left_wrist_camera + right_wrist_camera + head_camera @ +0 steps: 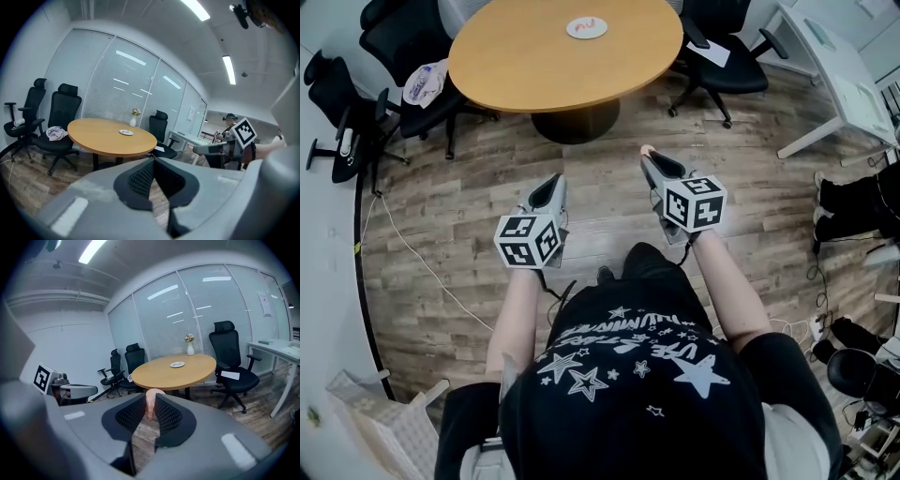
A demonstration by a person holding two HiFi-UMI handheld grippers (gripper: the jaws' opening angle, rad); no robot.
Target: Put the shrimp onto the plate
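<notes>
**Shrimp held in the right gripper, short of the round table**

The shrimp (150, 405) is pinched upright between the narrowly set jaws of the right gripper (648, 154). This gripper is held over the wood floor (469, 225) on the near side of the round table (553, 70), clear of its edge. The white plate (586, 27) is seen on the far part of that table's top, well apart from the shrimp. The left gripper (555, 182) is held beside the right one, also short of the table. Its jaws are brought together at the tips with nothing between them. Black office chairs (727, 66) are set round the table.
</notes>
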